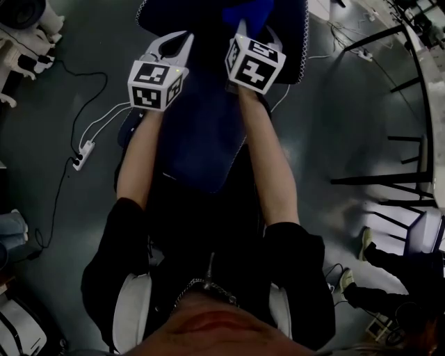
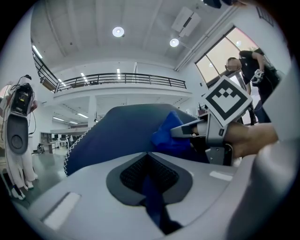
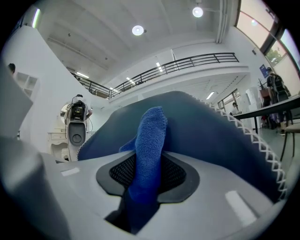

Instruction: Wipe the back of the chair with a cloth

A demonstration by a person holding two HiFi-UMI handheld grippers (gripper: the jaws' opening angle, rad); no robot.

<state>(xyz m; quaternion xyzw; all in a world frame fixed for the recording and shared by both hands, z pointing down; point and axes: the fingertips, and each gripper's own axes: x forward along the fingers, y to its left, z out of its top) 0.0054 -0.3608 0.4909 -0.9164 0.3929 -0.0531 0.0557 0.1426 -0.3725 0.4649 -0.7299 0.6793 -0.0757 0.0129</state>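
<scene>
Head view, grippers: left gripper (image 1: 175, 42) is sitting at the left edge of the chair (image 1: 201, 125); right gripper (image 1: 254, 31) is pressing the cloth (image 1: 249, 12) on its top.
Head view, floor: grey floor (image 1: 348, 118) is bearing a power strip (image 1: 81, 157) at left and black frames (image 1: 382, 178) at right.
Left gripper view, jaws: pressing together on a dark blue strip, seemingly the chair's edge.
Left gripper view, room: a railing (image 2: 117, 77) is crossing a white hall; a person (image 2: 251, 65) is standing by the window (image 2: 220, 61).
Right gripper view, jaws: clamping the cloth, which is rising before the chair.
Right gripper view, side: a white machine (image 3: 76, 129) is standing at left.

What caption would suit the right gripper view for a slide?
Right gripper clamps a blue cloth in front of the dark blue chair back, its edge zigzag-stitched.
</scene>
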